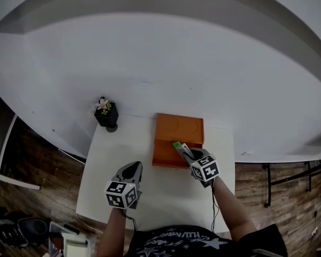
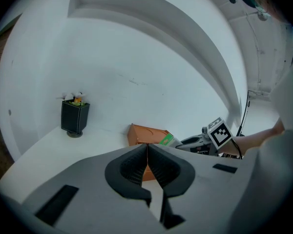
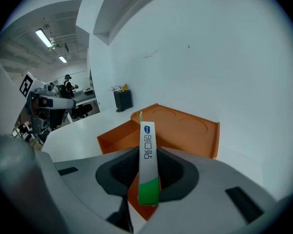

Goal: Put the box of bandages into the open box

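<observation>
Right gripper view, R tongs (image 3: 147,173) clamp slim white/green bandage box (image 3: 147,147), L tongs (image 2: 147,165) together

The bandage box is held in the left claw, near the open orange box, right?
No, the right claw holds the bandage box near the open orange box; the right gripper view shows it pinched there. The left claw is shut on nothing.

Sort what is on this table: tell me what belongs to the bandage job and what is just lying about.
Belongs to the job:
- box of bandages, clamped in the right gripper
- orange open box, lid up

Just lying about:
- black pot with a small plant, at the far left corner of the white table
- left gripper, shut on nothing
</observation>
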The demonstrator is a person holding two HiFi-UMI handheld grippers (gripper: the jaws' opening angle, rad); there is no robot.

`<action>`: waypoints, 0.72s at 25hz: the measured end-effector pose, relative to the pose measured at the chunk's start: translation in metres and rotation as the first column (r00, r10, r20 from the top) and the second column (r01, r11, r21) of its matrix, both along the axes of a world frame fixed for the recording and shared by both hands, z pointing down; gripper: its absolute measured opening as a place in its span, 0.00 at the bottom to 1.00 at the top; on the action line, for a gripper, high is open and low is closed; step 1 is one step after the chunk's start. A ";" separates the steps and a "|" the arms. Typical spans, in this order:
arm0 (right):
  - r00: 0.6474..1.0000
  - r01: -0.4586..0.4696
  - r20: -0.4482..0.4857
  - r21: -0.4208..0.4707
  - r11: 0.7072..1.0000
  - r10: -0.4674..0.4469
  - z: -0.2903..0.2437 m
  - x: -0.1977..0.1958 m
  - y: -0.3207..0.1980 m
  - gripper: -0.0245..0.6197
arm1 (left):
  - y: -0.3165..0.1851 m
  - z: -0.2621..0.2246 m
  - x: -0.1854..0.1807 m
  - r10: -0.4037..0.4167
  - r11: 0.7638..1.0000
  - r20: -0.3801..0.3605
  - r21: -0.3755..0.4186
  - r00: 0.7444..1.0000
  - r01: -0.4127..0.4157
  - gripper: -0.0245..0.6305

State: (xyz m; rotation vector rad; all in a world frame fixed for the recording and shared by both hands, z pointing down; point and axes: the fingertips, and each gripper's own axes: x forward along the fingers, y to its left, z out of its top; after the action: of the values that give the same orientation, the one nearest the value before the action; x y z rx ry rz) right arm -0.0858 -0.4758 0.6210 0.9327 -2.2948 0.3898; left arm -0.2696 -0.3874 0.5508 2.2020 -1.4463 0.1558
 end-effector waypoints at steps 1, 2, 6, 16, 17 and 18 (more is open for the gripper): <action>1.000 0.001 -0.010 0.003 1.000 -0.001 0.003 -0.001 -0.001 0.21 | -0.001 0.002 0.000 0.001 1.000 -0.001 -0.004 1.000 -0.001 0.07; 1.000 0.005 -0.027 0.007 1.000 -0.005 0.005 -0.001 -0.002 0.21 | -0.001 0.004 0.001 0.003 1.000 -0.002 -0.008 1.000 -0.003 0.07; 0.992 0.057 -0.114 0.021 0.998 -0.054 0.014 -0.006 -0.001 0.21 | -0.003 0.007 0.003 0.009 1.000 -0.003 -0.015 1.000 -0.009 0.07; 0.988 0.025 -0.151 -0.012 1.000 -0.026 0.031 -0.005 -0.003 0.21 | 0.001 0.007 0.005 0.011 1.000 -0.005 -0.015 1.000 -0.011 0.07; 0.986 0.030 -0.161 -0.016 0.999 -0.032 0.033 -0.006 -0.002 0.21 | 0.003 0.006 0.005 0.010 1.000 -0.005 -0.016 1.000 -0.011 0.07; 0.985 0.035 -0.170 -0.019 0.999 -0.038 0.034 -0.006 -0.001 0.21 | 0.004 0.006 0.005 0.010 1.000 -0.005 -0.016 1.000 -0.010 0.07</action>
State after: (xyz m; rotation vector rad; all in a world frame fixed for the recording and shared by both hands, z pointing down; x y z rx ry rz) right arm -0.0917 -0.4767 0.6548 0.8798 -2.1463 0.3005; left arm -0.2651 -0.3838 0.5569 2.1958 -1.4270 0.1652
